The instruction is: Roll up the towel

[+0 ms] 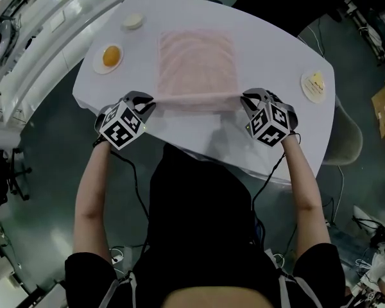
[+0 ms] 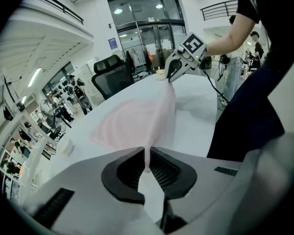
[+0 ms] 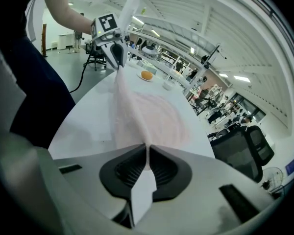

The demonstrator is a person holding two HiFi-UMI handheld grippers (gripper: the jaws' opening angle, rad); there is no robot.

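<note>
My left gripper (image 1: 146, 102) and right gripper (image 1: 248, 101) each pinch tight on a near corner of the pink towel (image 1: 196, 63). The towel lies in the middle of the white table (image 1: 269, 50), with its near edge lifted. It is soft, light and floppy, so the corners are good places to hold. The orange (image 1: 111, 56) and the side plate (image 1: 308, 94) sit well apart from it, so there is room to roll.

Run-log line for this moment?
left gripper: shut on towel corner | right gripper: shut on other near corner | near edge raised off table
</note>
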